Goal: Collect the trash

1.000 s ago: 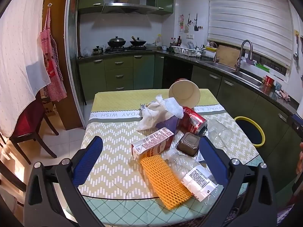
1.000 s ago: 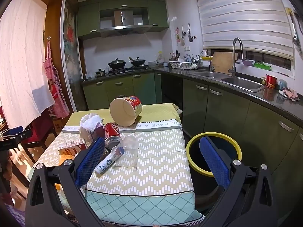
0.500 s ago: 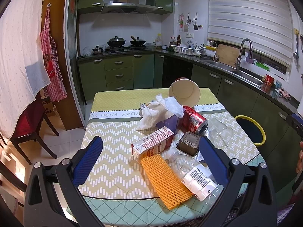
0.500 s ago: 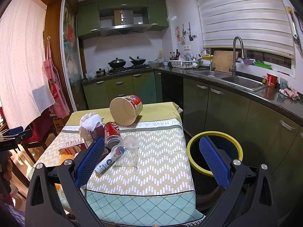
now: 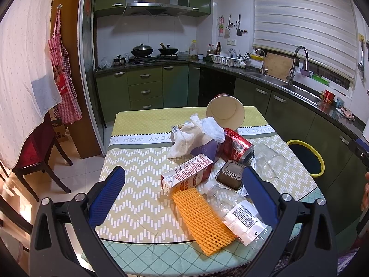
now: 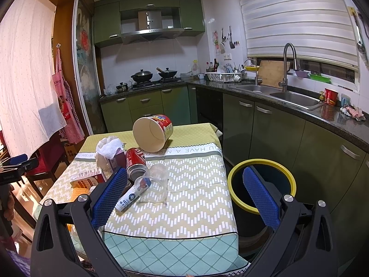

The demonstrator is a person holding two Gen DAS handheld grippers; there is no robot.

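Both claws hang spread and empty short of the table (image 5: 138,157). Between the left claw (image 5: 182,198) fingers lie a carton (image 5: 186,175), orange netting (image 5: 203,217) and a plastic bottle (image 5: 233,207). The bin (image 6: 261,184) stands by the right claw (image 6: 184,198). Best to pinch the carton across its narrow sides, lifting clear of the netting.

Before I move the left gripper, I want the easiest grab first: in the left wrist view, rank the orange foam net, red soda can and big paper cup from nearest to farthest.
1. Orange foam net: nearest, at the table's front edge.
2. Red soda can: mid-table, on its side.
3. Big paper cup: farthest, tipped over behind the can.
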